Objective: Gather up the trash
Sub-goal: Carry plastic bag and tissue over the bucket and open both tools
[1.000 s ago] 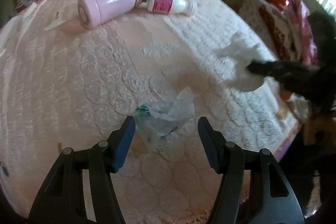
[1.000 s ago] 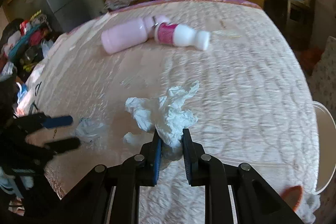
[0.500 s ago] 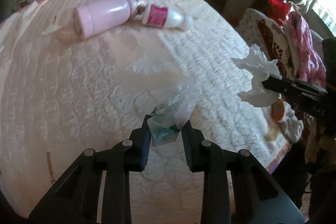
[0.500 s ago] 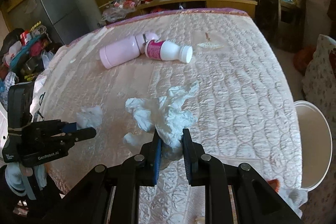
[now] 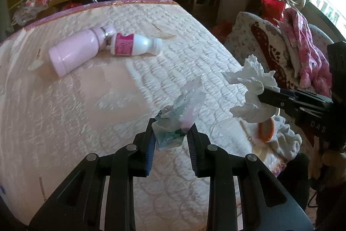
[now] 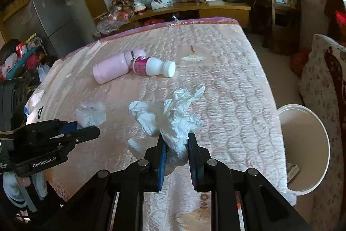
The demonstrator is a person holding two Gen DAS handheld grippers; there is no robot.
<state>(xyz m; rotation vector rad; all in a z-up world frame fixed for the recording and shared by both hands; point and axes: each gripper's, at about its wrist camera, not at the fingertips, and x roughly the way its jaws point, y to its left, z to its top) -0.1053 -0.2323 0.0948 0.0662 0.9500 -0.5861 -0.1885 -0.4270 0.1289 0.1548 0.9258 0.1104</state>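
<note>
My left gripper [image 5: 172, 130] is shut on a crumpled clear plastic wrapper [image 5: 179, 116] with green print, held above the pink quilted bed [image 5: 86, 101]. In the right wrist view that wrapper [image 6: 90, 113] shows as a pale wad at the left gripper's [image 6: 88, 130] tip. My right gripper [image 6: 176, 141] is shut on a crumpled white tissue [image 6: 168, 116], also lifted off the bed. From the left wrist view the tissue [image 5: 250, 88] hangs at the right gripper's [image 5: 262, 95] tip over the bed's right edge.
A pink flask [image 6: 112, 68] and a white bottle with a pink label [image 6: 153, 66] lie further back on the bed. A small scrap [image 6: 193, 57] lies beyond them. A white bin [image 6: 302, 144] stands on the floor to the right of the bed. A chair piled with clothes [image 5: 281, 47] stands nearby.
The left gripper closed on the plastic wrapper and lifted it off the bed. The right gripper rose and pulled back with the tissue; the bin came into its view.
</note>
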